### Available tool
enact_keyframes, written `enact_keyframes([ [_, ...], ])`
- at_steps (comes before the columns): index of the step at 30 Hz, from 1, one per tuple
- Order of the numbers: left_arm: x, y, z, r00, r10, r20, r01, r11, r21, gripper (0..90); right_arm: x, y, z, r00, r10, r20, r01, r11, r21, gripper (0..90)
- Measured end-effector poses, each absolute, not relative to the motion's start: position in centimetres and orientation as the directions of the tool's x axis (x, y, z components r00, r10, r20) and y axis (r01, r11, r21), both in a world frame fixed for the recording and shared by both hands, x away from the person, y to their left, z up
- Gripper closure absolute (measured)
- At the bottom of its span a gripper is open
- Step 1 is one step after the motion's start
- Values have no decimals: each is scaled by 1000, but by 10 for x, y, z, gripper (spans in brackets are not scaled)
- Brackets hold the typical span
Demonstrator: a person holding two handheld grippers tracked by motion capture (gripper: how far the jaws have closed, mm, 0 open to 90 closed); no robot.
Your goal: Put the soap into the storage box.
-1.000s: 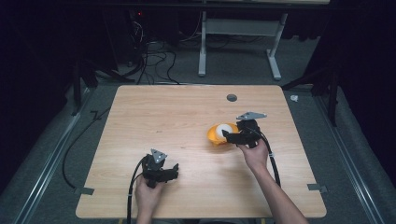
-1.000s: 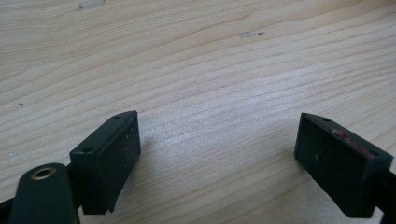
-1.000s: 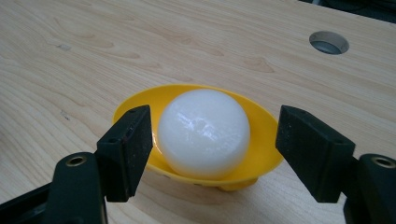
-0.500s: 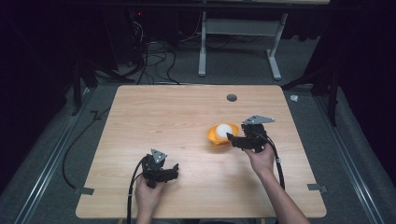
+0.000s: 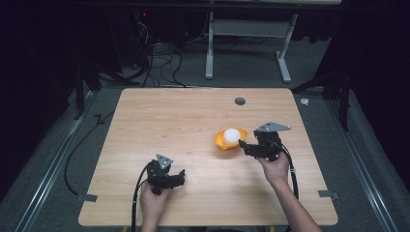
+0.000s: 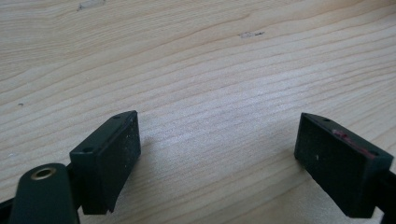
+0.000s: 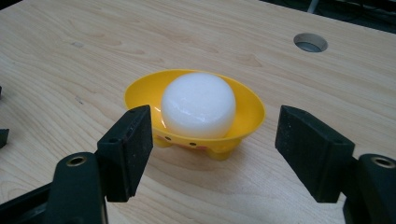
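A small yellow bowl (image 5: 224, 141) (image 7: 245, 112) stands right of the table's middle, with a round white object (image 5: 232, 135) (image 7: 198, 104) resting in it. My right gripper (image 5: 244, 145) (image 7: 215, 151) is open just in front of the bowl, its jaws spread to either side and touching nothing. My left gripper (image 5: 181, 176) (image 6: 217, 161) is open near the table's front left, low over bare wood, with nothing between its jaws.
The wooden table (image 5: 159, 121) has a round cable hole (image 5: 240, 101) (image 7: 310, 42) near its far edge. Cables trail from both grippers toward the front edge. A desk frame (image 5: 246, 43) and floor cables (image 5: 159, 58) lie beyond the table.
My right gripper has drawn back from the bowl toward the front right and now stands clear of it. The left gripper has stayed put.
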State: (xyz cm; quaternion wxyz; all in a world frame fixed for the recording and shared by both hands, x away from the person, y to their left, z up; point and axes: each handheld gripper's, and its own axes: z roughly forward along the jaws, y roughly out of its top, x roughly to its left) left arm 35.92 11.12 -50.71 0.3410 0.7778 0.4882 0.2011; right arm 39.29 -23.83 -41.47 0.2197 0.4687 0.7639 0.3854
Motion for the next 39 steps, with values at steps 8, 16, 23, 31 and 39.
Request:
enact_keyframes([
  [8, 359, 111, -507, 442, 897, -19, 622, -291, 727, 147, 383, -247, -419, -454, 890, 36, 550, 247, 798, 292],
  [16, 359, 111, -507, 442, 897, -19, 622, -291, 727, 147, 372, -258, -421, -435, 899, 55, 557, 220, 801, 293],
  [23, 359, 111, -507, 442, 897, -19, 622, -291, 727, 147, 364, -264, -425, -422, 905, 61, 561, 208, 802, 293],
  [31, 359, 111, -507, 442, 897, -18, 622, -292, 727, 147, 359, -267, -430, -412, 909, 70, 571, 197, 797, 294],
  [39, 359, 111, -507, 442, 897, -18, 622, -292, 727, 147, 355, -269, -434, -411, 909, 73, 574, 196, 795, 294],
])
